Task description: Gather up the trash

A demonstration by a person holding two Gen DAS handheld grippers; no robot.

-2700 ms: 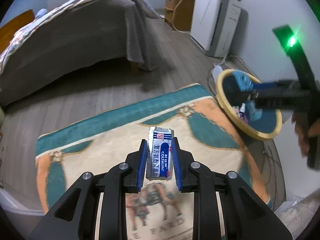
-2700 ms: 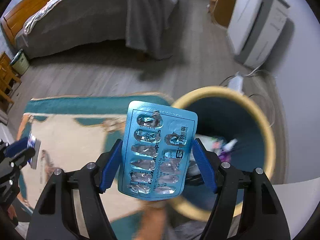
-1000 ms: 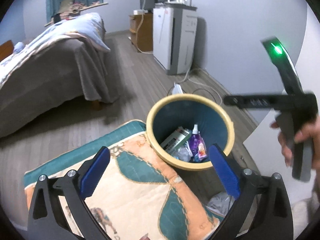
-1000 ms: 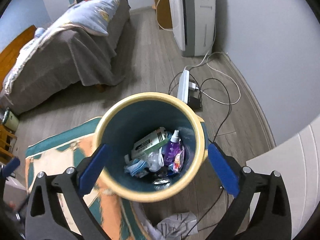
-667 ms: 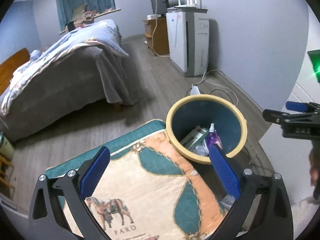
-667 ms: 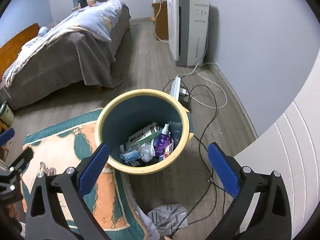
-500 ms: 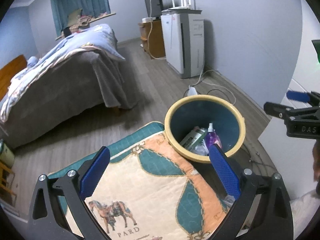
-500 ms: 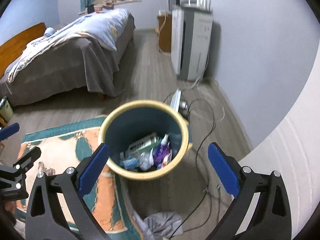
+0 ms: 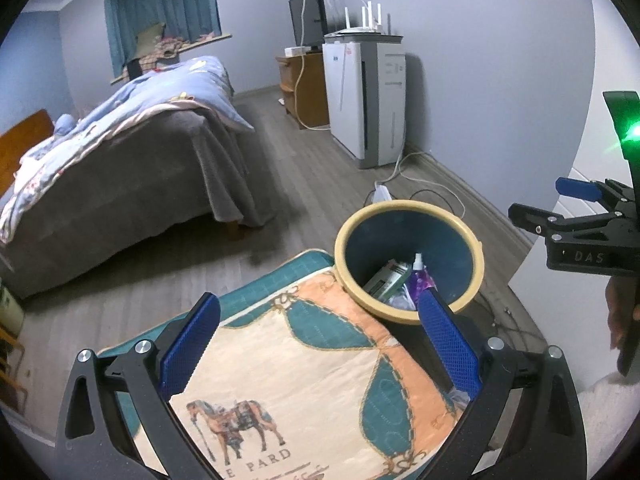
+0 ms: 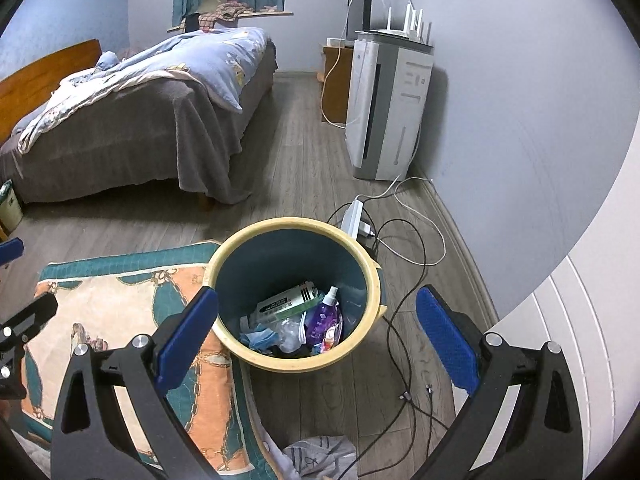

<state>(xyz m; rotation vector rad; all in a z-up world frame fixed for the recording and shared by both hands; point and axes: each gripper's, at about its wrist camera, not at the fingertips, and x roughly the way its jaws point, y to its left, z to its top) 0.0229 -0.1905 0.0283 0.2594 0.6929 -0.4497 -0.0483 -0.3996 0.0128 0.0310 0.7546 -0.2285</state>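
Left tool, right tool both spread, empty; box, blister pack released; bin farther.

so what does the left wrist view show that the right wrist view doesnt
Only the left wrist view shows the horse picture on the rug and the green light above the right gripper.

Only the right wrist view shows the crumpled bag on the floor and the blue mask in the bin.

Both show the bin, bed and purple bottle.
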